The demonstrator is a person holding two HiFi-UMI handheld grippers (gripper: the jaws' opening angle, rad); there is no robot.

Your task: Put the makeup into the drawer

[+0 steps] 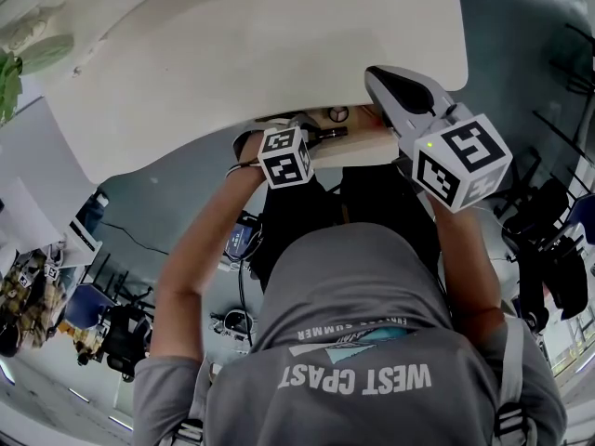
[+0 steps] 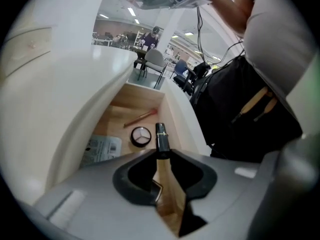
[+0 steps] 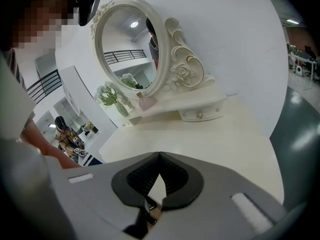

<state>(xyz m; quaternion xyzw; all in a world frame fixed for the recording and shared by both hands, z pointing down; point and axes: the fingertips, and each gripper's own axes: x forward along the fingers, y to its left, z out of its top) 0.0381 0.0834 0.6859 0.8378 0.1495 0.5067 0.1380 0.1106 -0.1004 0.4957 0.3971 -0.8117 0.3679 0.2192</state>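
My left gripper [image 2: 161, 153] is shut on a black makeup tube [image 2: 161, 136] with a thin gold band, which points down into the open wooden drawer [image 2: 117, 111]. In the head view the left gripper [image 1: 307, 126] and the tube [image 1: 330, 133] hang over the drawer [image 1: 372, 143] under the white tabletop's edge. Inside lie a round compact [image 2: 140, 136], a pink-tipped stick [image 2: 140, 117] and a printed packet [image 2: 102, 149]. My right gripper [image 3: 160, 156] hovers above the tabletop, jaws together and empty; the head view shows the right gripper [image 1: 376, 74] right of the drawer.
The white vanity tabletop [image 1: 260, 54] spreads ahead, with an ornate oval mirror [image 3: 131, 46] and a small drawer unit [image 3: 200, 114] at its back. A vase of flowers [image 3: 114, 100] stands by the mirror. The person's body and dark trousers are close behind the drawer.
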